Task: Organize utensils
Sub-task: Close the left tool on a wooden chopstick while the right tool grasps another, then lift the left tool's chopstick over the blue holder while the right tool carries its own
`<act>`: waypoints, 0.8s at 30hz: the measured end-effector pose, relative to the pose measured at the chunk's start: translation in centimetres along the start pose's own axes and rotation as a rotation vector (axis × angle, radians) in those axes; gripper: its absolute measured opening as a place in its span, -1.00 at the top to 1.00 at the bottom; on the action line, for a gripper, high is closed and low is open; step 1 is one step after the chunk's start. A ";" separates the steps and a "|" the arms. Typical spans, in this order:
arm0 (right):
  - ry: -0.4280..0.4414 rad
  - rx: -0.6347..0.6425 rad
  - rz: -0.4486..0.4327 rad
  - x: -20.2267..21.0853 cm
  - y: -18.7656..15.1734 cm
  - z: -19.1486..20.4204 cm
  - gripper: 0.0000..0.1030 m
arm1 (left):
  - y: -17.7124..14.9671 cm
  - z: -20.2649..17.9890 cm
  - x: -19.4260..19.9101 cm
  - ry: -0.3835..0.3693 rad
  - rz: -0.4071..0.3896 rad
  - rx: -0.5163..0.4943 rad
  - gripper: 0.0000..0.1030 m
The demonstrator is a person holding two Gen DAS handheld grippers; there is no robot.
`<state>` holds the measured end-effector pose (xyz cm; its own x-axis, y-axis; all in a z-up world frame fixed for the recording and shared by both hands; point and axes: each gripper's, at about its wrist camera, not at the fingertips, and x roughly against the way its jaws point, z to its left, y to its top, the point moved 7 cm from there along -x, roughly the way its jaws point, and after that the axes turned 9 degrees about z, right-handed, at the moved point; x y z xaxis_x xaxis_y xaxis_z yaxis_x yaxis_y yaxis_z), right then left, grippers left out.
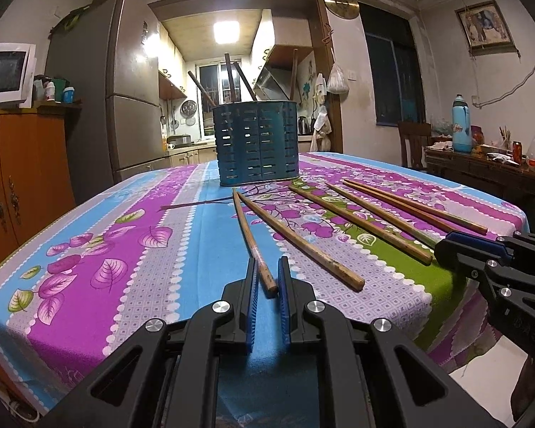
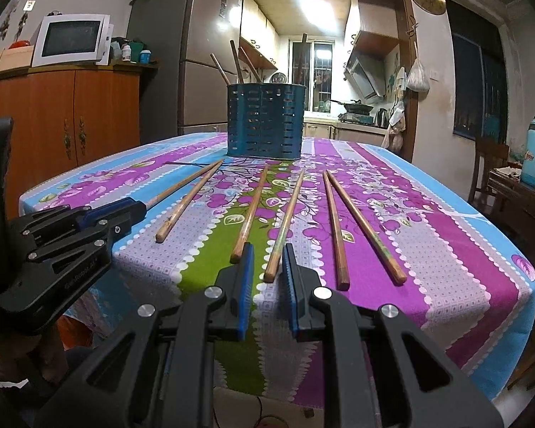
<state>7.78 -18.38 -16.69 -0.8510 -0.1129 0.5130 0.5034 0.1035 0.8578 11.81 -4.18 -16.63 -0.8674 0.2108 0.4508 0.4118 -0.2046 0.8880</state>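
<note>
A blue slotted utensil holder (image 1: 256, 142) (image 2: 265, 125) stands at the far middle of the table with a few chopsticks (image 1: 230, 75) upright in it. Several wooden chopsticks lie side by side on the flowered tablecloth (image 1: 89, 249). My left gripper (image 1: 268, 267) (image 2: 137, 207) is shut on the near end of the leftmost chopstick (image 1: 249, 235), which still rests on the cloth. My right gripper (image 2: 267, 253) (image 1: 446, 246) is shut on the near end of a middle chopstick (image 2: 285, 221), which also lies flat. A loose chopstick (image 2: 249, 214) lies just left of it and two more (image 2: 367, 228) to the right.
The table's near edge (image 2: 303, 385) runs just under both grippers. An orange cabinet (image 2: 71, 117) with a microwave (image 2: 71, 39) and a tall fridge (image 2: 182, 53) stand at the left. A side table (image 1: 488, 167) with a blue flask (image 1: 461, 125) and a chair (image 2: 488, 167) stand at the right.
</note>
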 end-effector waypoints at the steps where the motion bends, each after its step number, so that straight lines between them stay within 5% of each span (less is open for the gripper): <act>1: 0.002 -0.001 0.000 0.0 0.0 0.0 0.75 | 0.0 0.0 0.0 -0.001 0.000 0.000 0.75; 16: 0.042 -0.034 -0.001 0.5 0.5 -0.2 0.90 | 0.6 0.4 0.0 -0.008 0.017 0.003 0.86; 24: 0.037 -0.010 -0.074 3.8 3.4 -0.5 0.90 | 3.0 1.8 3.1 0.003 -0.056 0.024 0.86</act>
<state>6.32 -18.97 -11.83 -0.8799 -0.1561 0.4488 0.4410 0.0836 0.8936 10.84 -2.43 -12.39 -0.8900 0.2183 0.4002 0.3693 -0.1696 0.9137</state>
